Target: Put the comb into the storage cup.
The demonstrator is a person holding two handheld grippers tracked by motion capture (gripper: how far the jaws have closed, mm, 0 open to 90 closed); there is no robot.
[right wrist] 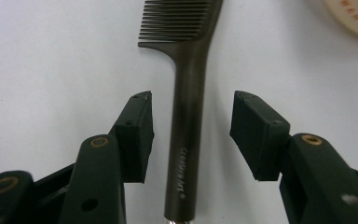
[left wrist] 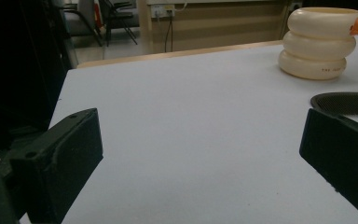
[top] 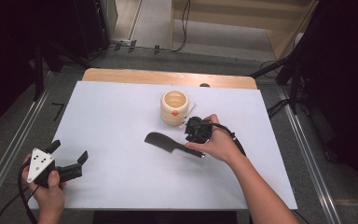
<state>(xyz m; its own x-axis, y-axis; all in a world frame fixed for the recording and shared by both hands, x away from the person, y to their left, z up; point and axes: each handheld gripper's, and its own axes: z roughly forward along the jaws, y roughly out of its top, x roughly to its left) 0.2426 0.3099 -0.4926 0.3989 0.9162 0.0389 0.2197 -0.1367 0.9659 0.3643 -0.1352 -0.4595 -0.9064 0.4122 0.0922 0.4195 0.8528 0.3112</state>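
A black comb (top: pixel 167 143) lies flat near the middle of the white table (top: pixel 121 116), its handle (right wrist: pixel 186 140) running toward the person's right hand. My right gripper (right wrist: pixel 191 126) hangs just above that handle, open, one jaw on each side without touching it; the high view has it (top: pixel 197 131) under the hand. A cream ribbed cup (top: pixel 174 107) with an orange spot stands upright just behind the comb, and it (left wrist: pixel 320 43) is at far right in the left gripper view. My left gripper (top: pixel 67 156) is open and empty at the table's front left corner.
The comb's toothed end (left wrist: pixel 347 102) peeks above the right jaw in the left gripper view. A bare wooden strip (top: pixel 168 77) borders the table's far edge. Metal rails (top: pixel 9 149) and cables run along the floor on both sides.
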